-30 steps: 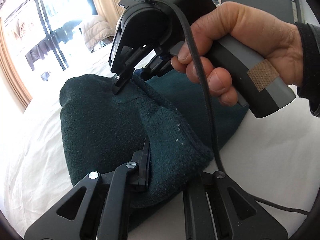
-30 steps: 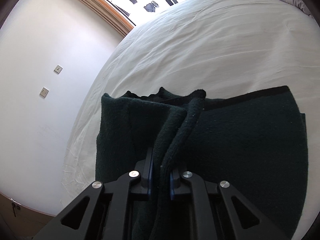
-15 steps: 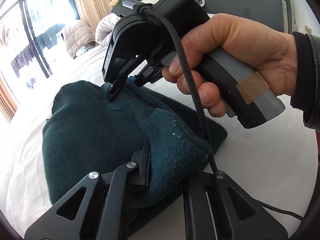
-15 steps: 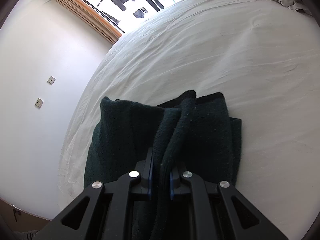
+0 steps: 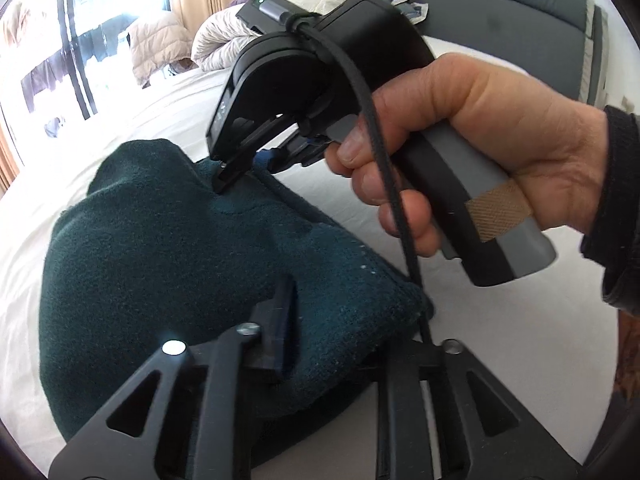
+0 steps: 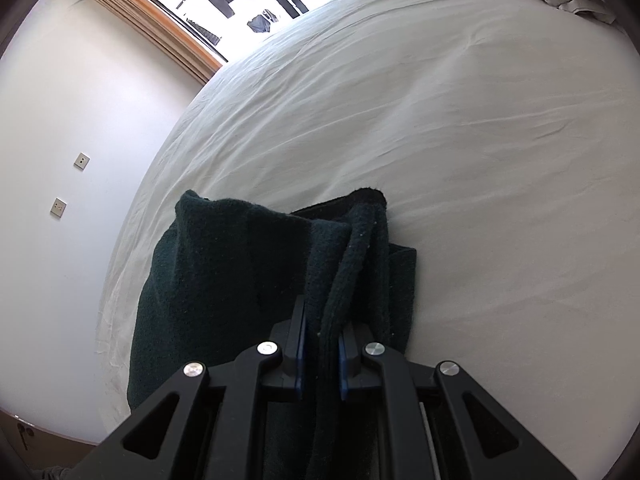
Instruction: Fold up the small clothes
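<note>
Right now the left gripper (image 5: 344,344) is opening, its jaws spreading off the near corner of the dark green garment (image 5: 168,264), which lies between them but looks no longer pinched. Straight ahead, the right gripper (image 6: 320,354) is clamped on the far folded edge (a thick bunched ridge of cloth), held in the person's hand (image 5: 480,148). The garment sits folded on the white bed sheet (image 6: 460,140), its long axis running between the two grippers, the left nearer the loose corner.
</note>
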The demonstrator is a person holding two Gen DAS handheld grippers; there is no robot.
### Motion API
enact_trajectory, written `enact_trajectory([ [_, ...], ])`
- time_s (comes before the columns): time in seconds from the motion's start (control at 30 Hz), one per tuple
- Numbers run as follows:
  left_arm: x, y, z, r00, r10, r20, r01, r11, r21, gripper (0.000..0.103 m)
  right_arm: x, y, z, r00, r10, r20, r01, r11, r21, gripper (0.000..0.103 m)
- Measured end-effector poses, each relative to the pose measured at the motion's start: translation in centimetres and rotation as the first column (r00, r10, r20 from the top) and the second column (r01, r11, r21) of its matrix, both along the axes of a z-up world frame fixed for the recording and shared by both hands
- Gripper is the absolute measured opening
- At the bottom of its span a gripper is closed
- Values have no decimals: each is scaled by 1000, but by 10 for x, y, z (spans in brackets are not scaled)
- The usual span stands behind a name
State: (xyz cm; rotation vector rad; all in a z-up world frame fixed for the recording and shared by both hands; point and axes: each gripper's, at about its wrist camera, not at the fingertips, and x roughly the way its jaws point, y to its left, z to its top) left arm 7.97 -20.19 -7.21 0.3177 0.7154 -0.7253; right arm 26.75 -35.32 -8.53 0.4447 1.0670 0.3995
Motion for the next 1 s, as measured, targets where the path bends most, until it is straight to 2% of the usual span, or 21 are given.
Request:
enact_trajectory([
  [0.03, -1, 7, 1, 1000, -9, -6, 9, 1000, -12, 44, 1, 0, 1, 1000, 2, -1, -2, 1000, -8, 12],
  [0.07, -3, 13, 3, 1000, -14, -16, 14, 1000, -17, 61, 1, -1, 0, 1000, 0, -2, 0, 1000, -10, 12],
  [0.1, -7, 23, 5, 999, -23, -28, 22, 999, -35, 65, 0, -3, -1, 1000, -6, -7, 6, 1000, -3, 12],
  [0.2, -22, 61, 11, 999, -28, -44, 25, 997, -68, 69, -3, -17, -4, 998, -44, -34, 47, 997, 64, 18],
  [0.27, -34, 91, 12, 999, -21, -51, 16, 996, -90, 70, -12, -26, -3, 996, -66, -52, 72, 990, 123, 27],
  [0.3, -40, 113, 12, 998, -15, -53, 9, 994, -109, 71, -20, -29, 0, 997, -65, -44, 71, 986, 151, 30],
  [0.37, -43, 145, 13, 998, 13, -62, -21, 993, -119, 71, -39, -34, 4, 998, -56, -25, 60, 977, 204, 45],
  [0.47, -46, 187, 14, 995, 67, -68, -75, 989, -128, 71, -73, -38, 4, 999, -49, -25, 54, 960, 276, 50],
  [0.53, -45, 216, 16, 993, 95, -69, -105, 983, -152, 71, -95, -38, 2, 998, -51, -33, 58, 956, 287, 51],
  [0.6, -41, 236, 14, 990, 124, -66, -132, 982, -132, 71, -114, -35, 0, 998, -53, -35, 61, 958, 279, 51],
  [0.7, -34, 262, 6, 986, 151, -74, -157, 984, -89, 71, -133, -26, 0, 999, -48, -12, 49, 977, 209, 51],
  [0.73, -27, 270, 9, 986, 150, -71, -155, 985, -75, 71, -137, -22, -1, 999, -42, -10, 43, 983, 181, 47],
  [0.77, -32, 273, 8, 987, 148, -56, -151, 987, -58, 71, -139, -18, -3, 999, -38, -15, 40, 989, 142, 37],
  [0.8, -37, 281, 9, 989, 146, -38, -147, 988, -42, 71, -140, -14, -6, 999, -36, -27, 39, 994, 104, 31],
  [0.87, -43, 293, 10, 989, 149, -21, -149, 988, -33, 71, -143, -11, -7, 999, -48, -23, 49, 998, 45, 14],
  [0.97, -39, 313, 15, 986, 169, -1, -169, 985, -42, 71, -143, -21, -2, 996, -87, -13, 88, 996, 22, 9],
  [1.0, -50, 311, 18, 984, 177, 8, -176, 983, -46, 71, -142, -26, -2, 995, -95, -13, 96, 995, 27, 9],
])
